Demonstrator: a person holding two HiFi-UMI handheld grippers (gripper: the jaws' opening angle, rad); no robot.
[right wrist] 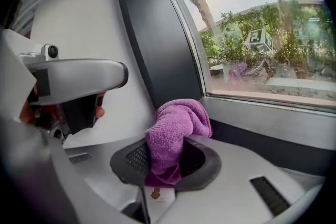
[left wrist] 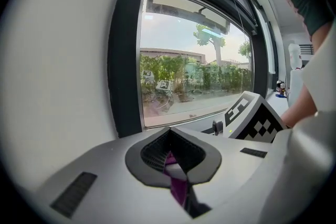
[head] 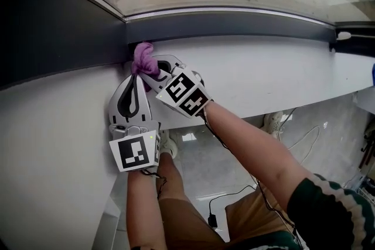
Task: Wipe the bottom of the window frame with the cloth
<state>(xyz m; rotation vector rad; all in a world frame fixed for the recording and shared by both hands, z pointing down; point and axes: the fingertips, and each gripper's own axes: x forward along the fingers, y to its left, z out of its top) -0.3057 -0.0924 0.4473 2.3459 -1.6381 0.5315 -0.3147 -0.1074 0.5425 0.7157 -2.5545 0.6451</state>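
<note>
Crumpled purple cloth (right wrist: 176, 134) (fluffy) tight between fingers (right wrist: 135, 157) of right gripper (right wrist: 165, 164) and, seemingly, left gripper (left wrist: 171, 159).

A black cable (head: 231, 192) lies on the grey floor (head: 234, 155).

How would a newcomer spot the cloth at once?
Follow the bottom rail of the dark window frame to its left corner, above the sill. The cloth is bunched there, pinched by the left gripper and right gripper. Nothing else is purple and fuzzy.
</note>
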